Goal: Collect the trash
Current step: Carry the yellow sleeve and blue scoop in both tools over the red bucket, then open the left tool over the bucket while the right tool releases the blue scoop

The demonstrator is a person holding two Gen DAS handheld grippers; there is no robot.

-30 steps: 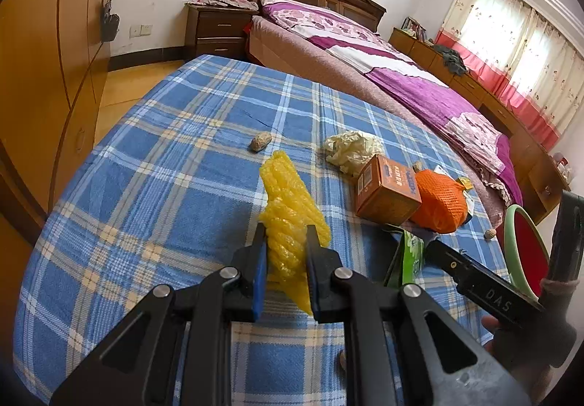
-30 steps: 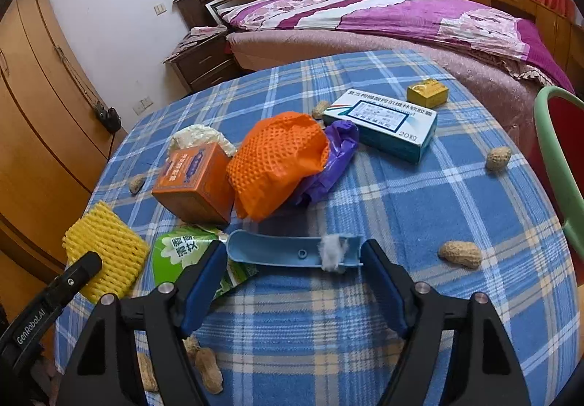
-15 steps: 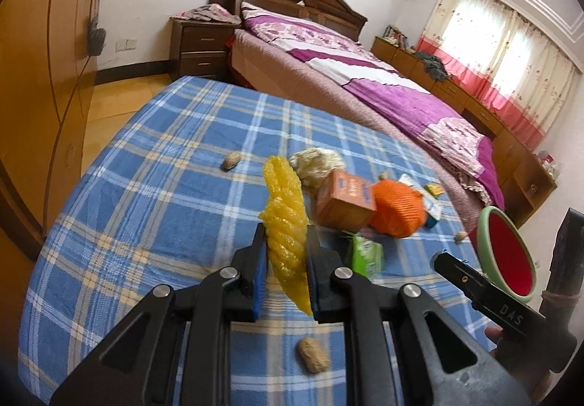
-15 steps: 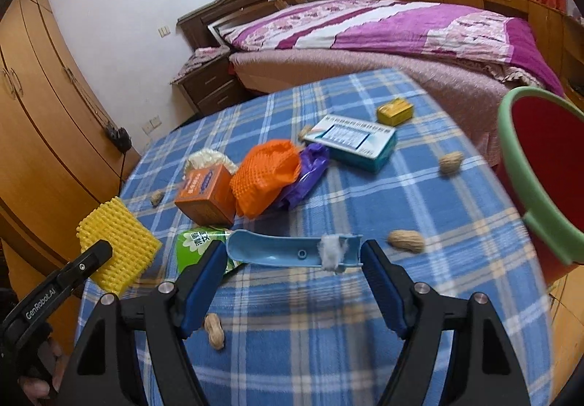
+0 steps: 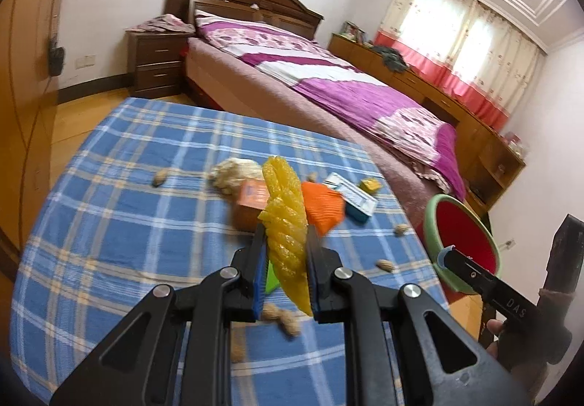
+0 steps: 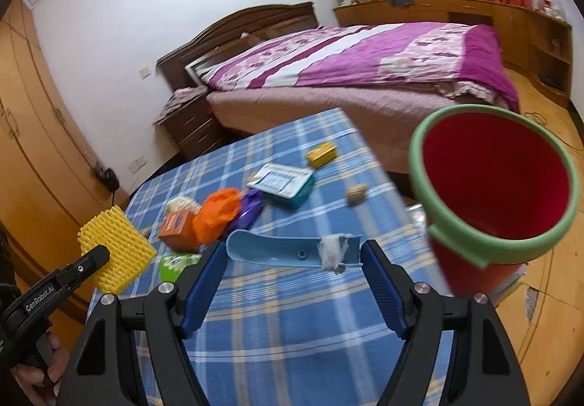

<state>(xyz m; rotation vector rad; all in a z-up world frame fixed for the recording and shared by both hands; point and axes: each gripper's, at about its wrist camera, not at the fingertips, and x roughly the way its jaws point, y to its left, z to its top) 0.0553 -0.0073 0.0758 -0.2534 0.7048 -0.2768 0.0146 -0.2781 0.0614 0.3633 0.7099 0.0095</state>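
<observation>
A yellow foam net (image 5: 284,223) is being pinched upright between the nearly closed pads of the left gripper (image 5: 284,260), low in the centre of the left wrist view; in the right wrist view the same net (image 6: 116,252) is showing at lower left. A pale blue scoop (image 6: 288,249) with a tuft of white fluff (image 6: 333,251) lying in it near its right end is being spanned end to end by the widely parted pads of the right gripper (image 6: 292,282), at lower centre of that view.

A red bin (image 6: 496,194) with a green rim is being seen at the right of the right wrist view, just off the desk's (image 6: 292,318) right edge; what can be seen of its inside is looking bare, though its bottom is not being shown. In the left wrist view the bin (image 5: 463,234) is appearing at right centre, partly covered by the right gripper's finger.

On the blue checked desk, an orange box (image 6: 175,227), an orange net (image 6: 217,212), a purple bag (image 6: 250,209), a teal box (image 6: 283,183) and a small yellow box (image 6: 321,154) are being left lying close together in the middle of the frame. A green packet (image 6: 175,263) is lying near the scoop's left end, partly behind the gripper. Peanuts (image 5: 281,316) are being left scattered, blurred, along the near edge. What the boxes contain cannot be told.
</observation>
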